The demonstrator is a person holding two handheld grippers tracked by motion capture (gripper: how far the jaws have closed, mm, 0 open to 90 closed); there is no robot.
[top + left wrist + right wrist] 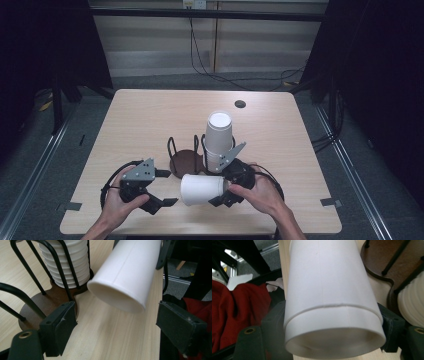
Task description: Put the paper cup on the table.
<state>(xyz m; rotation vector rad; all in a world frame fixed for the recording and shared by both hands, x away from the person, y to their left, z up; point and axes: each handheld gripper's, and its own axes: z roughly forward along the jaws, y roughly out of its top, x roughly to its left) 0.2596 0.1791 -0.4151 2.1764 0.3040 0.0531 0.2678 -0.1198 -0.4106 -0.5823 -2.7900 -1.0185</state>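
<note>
The right gripper (225, 192) is holding a white paper cup (201, 189) on its side just above the counter (145, 117), at about six o'clock from the dark wooden cup rack (186, 161); its fingers (272, 322) are clamping the cup at the wider, open end, one pad on each side, while the narrower closed end is pointing toward the left gripper (162, 187), which is waiting at nine o'clock from the cup with its fingers (61, 326) standing apart and nothing between them; a tall stack of like cups (218, 140) is sitting upside down in the rack at about twelve o'clock from the held cup. The cup is looking very light and thin-walled, so it is likely giving way and ovaling under a hard squeeze, least so near the rolled rim and the base disc; the smooth coated paper is probably slipping a little on rubber pads. The left gripper is best taking it around the stiffer closed end, gently, across the full width, with the seam (322, 277) kept off the pads.
</note>
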